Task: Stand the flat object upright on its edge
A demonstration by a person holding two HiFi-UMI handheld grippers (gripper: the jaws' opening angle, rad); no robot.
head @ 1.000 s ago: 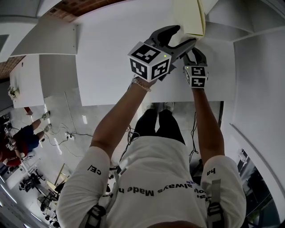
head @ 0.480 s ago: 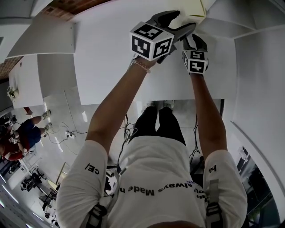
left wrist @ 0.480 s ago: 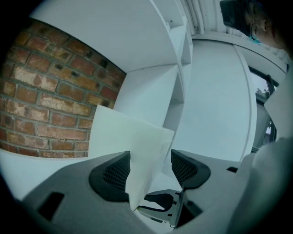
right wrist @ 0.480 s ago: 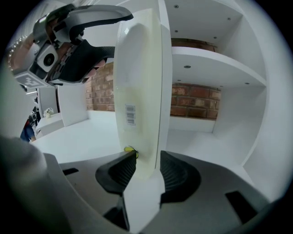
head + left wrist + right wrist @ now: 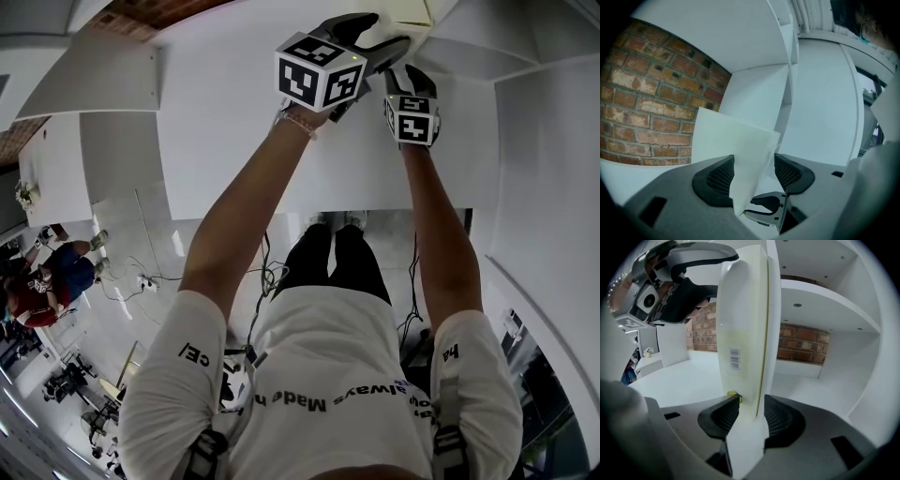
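- Flat object [image 5: 745, 333]: cream-white, thin and book-like. It stands upright with its narrow edge toward the right gripper view and is held at both ends. A barcode label [image 5: 734, 358] sits on its broad face, with a small yellow mark [image 5: 733, 394] lower down. Whether its bottom edge rests on the surface cannot be told.
- Right gripper [image 5: 752, 416]: clenched on the lower end of the flat object, with a ribbed dark pad against each face.
- Left gripper [image 5: 754, 171]: set over an upper corner of the flat object, jaws closing. The corner lies against one pad, and the other pad stands clear of it with a gap showing.
- Marker cubes: one on each gripper. The left one [image 5: 319, 70] is larger in the head view, and the right one [image 5: 412, 117] is just beside it.
- Arms: both bare and stretched forward to the far edge of the table, wrists close together.
- Table [image 5: 670, 376]: white and flat, spreading to the left of the object.
- Shelf unit [image 5: 820, 296]: white, open compartments, just beside and behind the object on the right.
- Brick wall [image 5: 647, 93]: red-brown, behind the table and shelves.
- Bystanders [image 5: 42, 286]: people at the lower left of the head view, well apart from the table.
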